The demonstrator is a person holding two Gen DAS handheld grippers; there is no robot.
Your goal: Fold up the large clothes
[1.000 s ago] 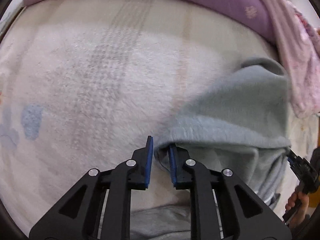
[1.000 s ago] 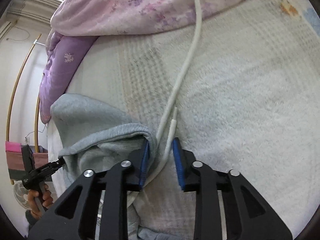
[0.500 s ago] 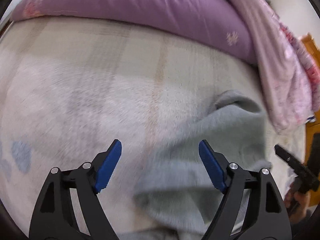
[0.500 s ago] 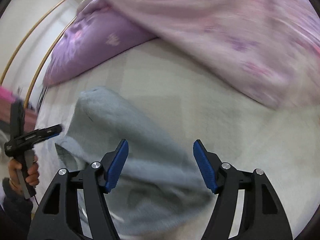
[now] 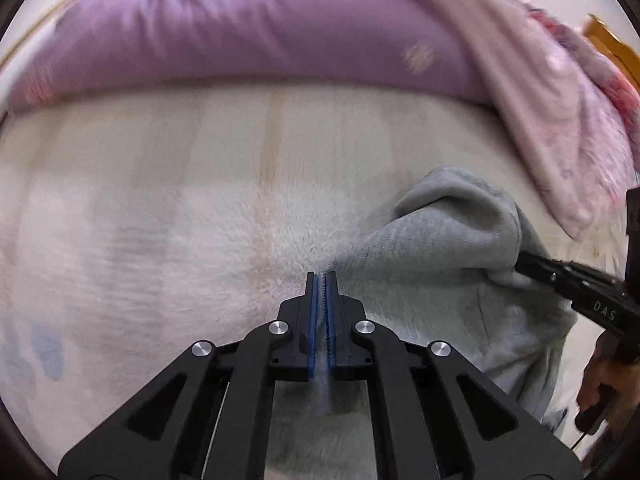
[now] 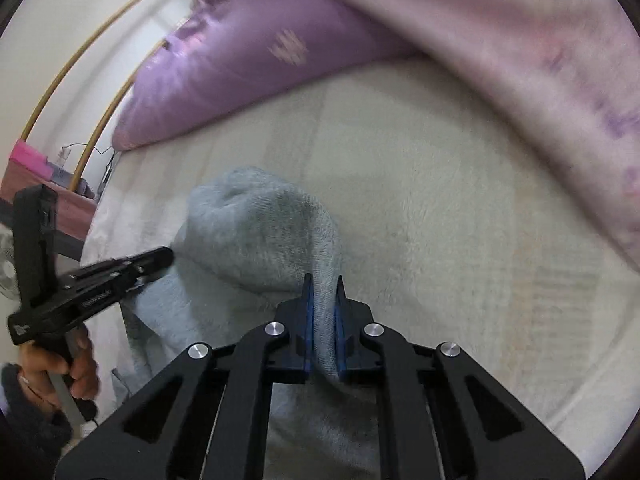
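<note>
Pinching the soft grey fleece garment (image 6: 256,240) at lower centre of each view, my left gripper (image 5: 321,280) and right gripper (image 6: 322,280) have just clamped onto its edge; I should lift evenly, keeping it taut over the cream plush blanket (image 5: 160,220).

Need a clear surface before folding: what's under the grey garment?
The grey garment lies on a cream fleece blanket, bare all around it. Anything beneath the bunched cloth is hidden. Both hand-held grippers, left and right, pinch its edges.
</note>
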